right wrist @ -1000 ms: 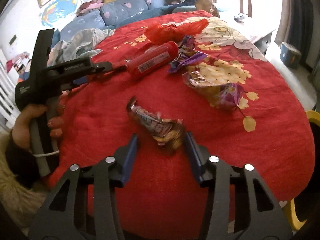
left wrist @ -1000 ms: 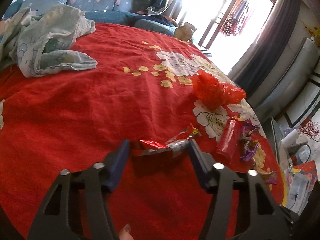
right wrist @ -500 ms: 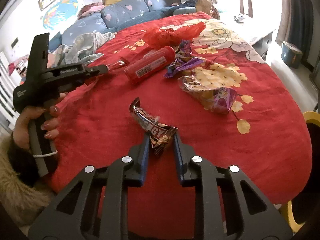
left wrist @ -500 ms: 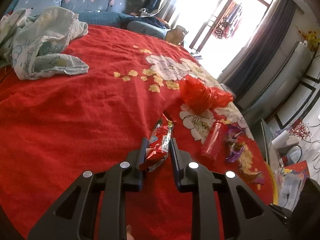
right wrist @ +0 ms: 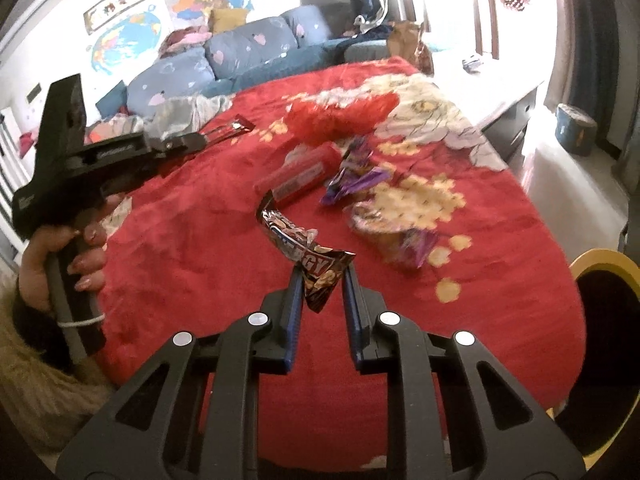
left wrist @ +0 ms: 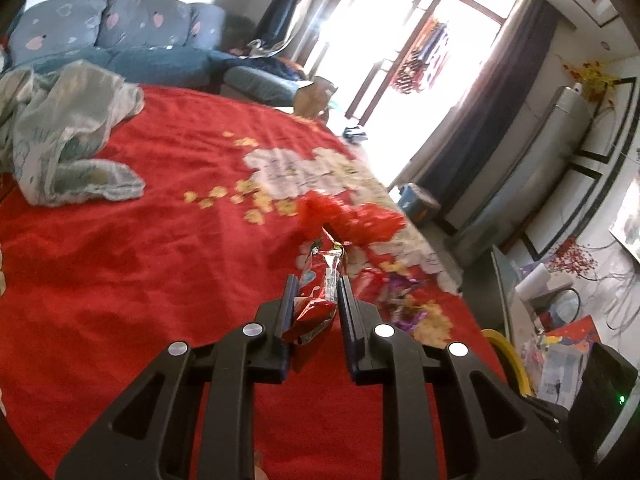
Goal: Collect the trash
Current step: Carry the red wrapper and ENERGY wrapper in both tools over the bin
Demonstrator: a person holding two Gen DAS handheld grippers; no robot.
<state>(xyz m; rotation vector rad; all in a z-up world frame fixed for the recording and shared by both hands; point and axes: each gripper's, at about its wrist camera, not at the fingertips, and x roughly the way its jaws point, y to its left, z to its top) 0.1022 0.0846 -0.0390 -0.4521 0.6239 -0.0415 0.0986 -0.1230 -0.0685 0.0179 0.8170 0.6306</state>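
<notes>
So two pieces are picked up — the left claw pinches a shiny red foil snack wrapper, the right claw a dark brown peanut-bar wrapper. A second ago both claws were spread wide around them. Left on the red floral bed cover: a red tube-shaped package, crumpled purple wrappers and a red plastic bag.
</notes>
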